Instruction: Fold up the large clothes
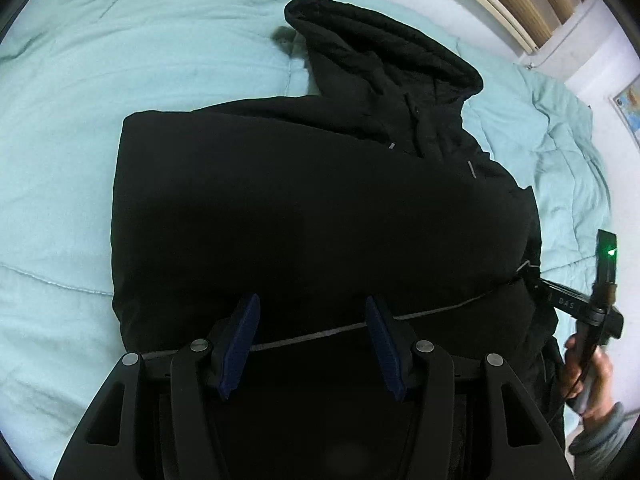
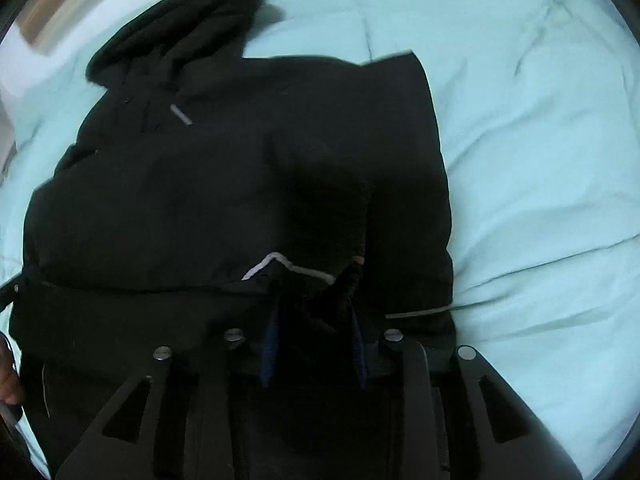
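A black hooded jacket [image 1: 320, 200] lies folded on a mint-green duvet [image 1: 80, 120], its hood [image 1: 384, 52] pointing away from me. My left gripper [image 1: 312, 340] hangs open just over the jacket's near part, and a grey seam line [image 1: 320, 330] runs between its blue pads [image 1: 240, 344]. In the right wrist view the same jacket [image 2: 180, 200] fills the middle. My right gripper [image 2: 314, 332] has its jaws drawn narrow, with a raised bunch of black cloth [image 2: 320, 292] pinched between the pads near a pale trim stripe [image 2: 280, 262].
Duvet [image 2: 540, 160] spreads on all sides of the jacket. A slatted wooden panel [image 1: 520, 0] and a wall poster [image 1: 628, 108] stand beyond the bed at the far right. A person's hand [image 1: 592, 376] holds the right tool at the jacket's right edge.
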Motion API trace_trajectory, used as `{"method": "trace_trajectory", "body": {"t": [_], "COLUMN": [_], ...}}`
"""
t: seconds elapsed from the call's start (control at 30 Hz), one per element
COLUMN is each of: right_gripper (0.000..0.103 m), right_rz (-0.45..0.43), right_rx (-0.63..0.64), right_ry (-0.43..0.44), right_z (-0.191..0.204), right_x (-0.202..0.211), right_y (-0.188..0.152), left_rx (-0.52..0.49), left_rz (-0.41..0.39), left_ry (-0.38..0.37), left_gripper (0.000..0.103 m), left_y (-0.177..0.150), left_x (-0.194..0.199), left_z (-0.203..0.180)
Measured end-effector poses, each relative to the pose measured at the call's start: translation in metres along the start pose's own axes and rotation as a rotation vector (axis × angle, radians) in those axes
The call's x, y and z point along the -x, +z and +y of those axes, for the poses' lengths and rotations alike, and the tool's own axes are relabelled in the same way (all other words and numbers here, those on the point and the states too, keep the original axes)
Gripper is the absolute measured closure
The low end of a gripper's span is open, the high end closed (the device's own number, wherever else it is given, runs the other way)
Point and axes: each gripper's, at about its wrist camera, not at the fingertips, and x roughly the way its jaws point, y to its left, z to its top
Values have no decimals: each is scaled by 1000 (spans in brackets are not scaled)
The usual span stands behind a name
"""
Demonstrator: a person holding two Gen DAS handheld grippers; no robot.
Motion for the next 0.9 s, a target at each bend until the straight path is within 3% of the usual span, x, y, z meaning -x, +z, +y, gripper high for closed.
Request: {"method": "trace_trajectory", "body": {"t": [0.1, 0.23, 0.37, 0.43, 0.5, 0.57, 0.7, 0.9], "right_gripper": [71, 53, 46, 46, 46, 46, 47, 48], "right_rz": [15, 39, -98, -134, -121, -70, 90, 153], "right_rx": [-18, 12, 90, 135, 179, 225, 200, 194], "right_ry": [16, -64, -139, -109, -95, -138, -190, -172], "right_z": [-7, -4, 21, 39, 58, 73, 58, 53], "right_x": [6, 39, 104, 120, 114, 83, 22, 18], "right_y": [4, 5, 6, 8, 14, 17, 1, 7], "left_rx": [-25, -42, -13, 7, 22, 31, 44, 10], "left_rz": [10, -59, -101, -109, -94, -63, -25, 11], "left_ry": [12, 58, 83, 60, 65, 100, 182, 295], "left_gripper": [46, 46, 46, 46, 46, 46, 47, 46], "left_y": [1, 2, 0, -2, -7, -14, -29, -23], "left_x": [7, 37, 62, 64, 56, 40, 17, 13], "left_z": [-5, -6, -2, -5, -12, -20, -18, -35]}}
